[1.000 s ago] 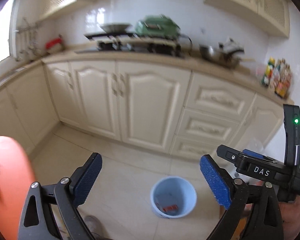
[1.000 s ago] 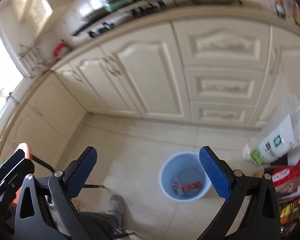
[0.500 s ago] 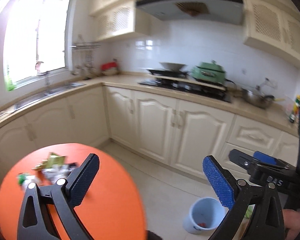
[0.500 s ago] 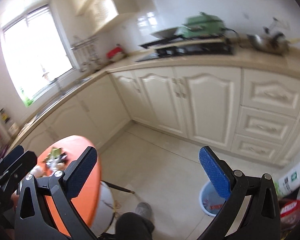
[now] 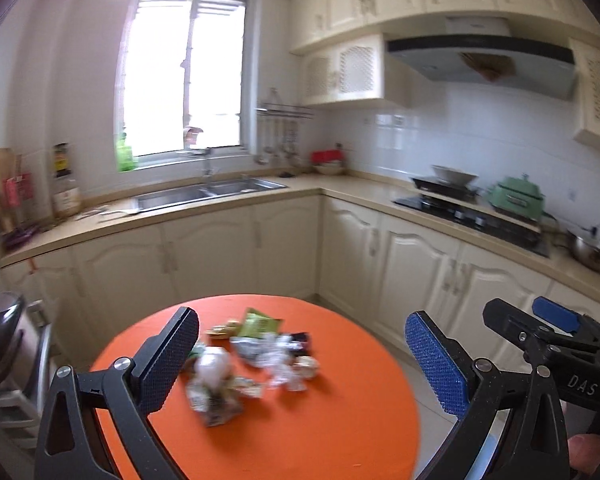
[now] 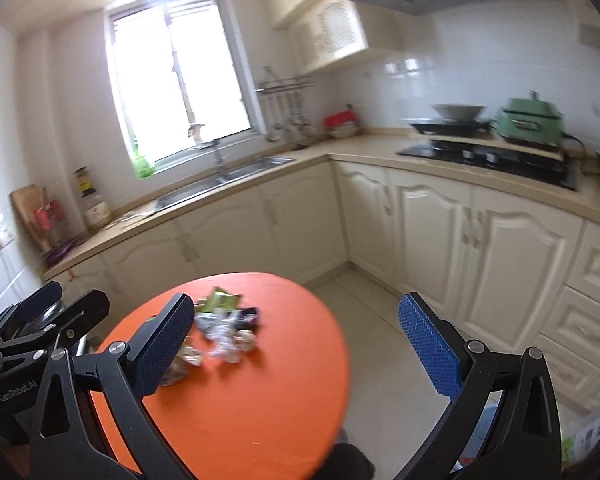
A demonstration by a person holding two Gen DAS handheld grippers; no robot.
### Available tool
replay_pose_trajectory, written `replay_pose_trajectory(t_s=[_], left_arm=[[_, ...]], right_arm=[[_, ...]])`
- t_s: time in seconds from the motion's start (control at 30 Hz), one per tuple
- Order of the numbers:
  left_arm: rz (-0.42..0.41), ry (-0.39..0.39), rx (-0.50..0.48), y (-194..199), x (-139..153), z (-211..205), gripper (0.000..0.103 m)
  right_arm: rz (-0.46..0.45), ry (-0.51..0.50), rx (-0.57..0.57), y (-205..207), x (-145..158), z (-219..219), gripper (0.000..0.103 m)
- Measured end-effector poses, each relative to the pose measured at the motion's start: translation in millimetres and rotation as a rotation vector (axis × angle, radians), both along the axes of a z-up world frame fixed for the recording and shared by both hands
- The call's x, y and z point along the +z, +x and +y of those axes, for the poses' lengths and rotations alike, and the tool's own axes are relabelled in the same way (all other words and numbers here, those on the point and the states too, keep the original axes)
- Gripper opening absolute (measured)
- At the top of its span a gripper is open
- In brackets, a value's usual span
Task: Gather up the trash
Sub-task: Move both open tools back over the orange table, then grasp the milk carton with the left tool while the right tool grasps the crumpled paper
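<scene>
- Left gripper (image 5: 302, 354): jaws spread wide, empty, above the orange table (image 5: 340, 432).
- Right gripper (image 6: 294, 342): likewise spread, empty.
- Trash pile (image 5: 252, 354): mid-table, orange margin bare to the rim.

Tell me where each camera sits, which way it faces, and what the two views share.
Left wrist: on the left gripper, open, facing the orange table and trash; the right gripper shows at right.
Right wrist: on the right gripper, open, facing the same table from further right; the left gripper's body shows at lower left.
Shared: table, trash, sink, window, stove.
</scene>
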State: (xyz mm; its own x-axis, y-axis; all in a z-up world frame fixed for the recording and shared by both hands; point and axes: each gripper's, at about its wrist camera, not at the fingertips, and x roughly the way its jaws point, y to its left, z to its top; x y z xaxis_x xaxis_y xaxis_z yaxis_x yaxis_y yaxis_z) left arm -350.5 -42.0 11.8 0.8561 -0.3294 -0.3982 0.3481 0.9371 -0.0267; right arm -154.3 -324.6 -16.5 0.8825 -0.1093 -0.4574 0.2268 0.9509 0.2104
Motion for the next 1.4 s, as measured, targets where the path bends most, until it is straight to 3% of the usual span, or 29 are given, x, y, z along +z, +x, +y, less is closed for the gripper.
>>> replay_pose_trajectory(t_s=[0.43, 0.7, 0.97, 1.4], left_arm=[[0.034, -0.014, 0.229, -37.0, 2.0, 47.4, 0.102], [0.134, -0.012, 0.272, -8.8, -14.4, 46.8, 0.102], [0.264, 0.021, 0.261, 78.7, -36.3, 37.8, 0.102], [0.49, 0.059, 0.216, 275.8, -111.0, 7.2, 0.102]], right_arm=[[0.017, -0.082, 0.156, 33.2, 1.9, 76.6, 0.103], [0.09, -0.083, 0.177, 61.0, -22.6, 77.9, 0.103], [0.222, -0.081, 0.182, 104.7, -69.8, 69.3, 0.103], [0.437, -0.023, 0.209, 178.8, -167.5, 49.0, 0.103]])
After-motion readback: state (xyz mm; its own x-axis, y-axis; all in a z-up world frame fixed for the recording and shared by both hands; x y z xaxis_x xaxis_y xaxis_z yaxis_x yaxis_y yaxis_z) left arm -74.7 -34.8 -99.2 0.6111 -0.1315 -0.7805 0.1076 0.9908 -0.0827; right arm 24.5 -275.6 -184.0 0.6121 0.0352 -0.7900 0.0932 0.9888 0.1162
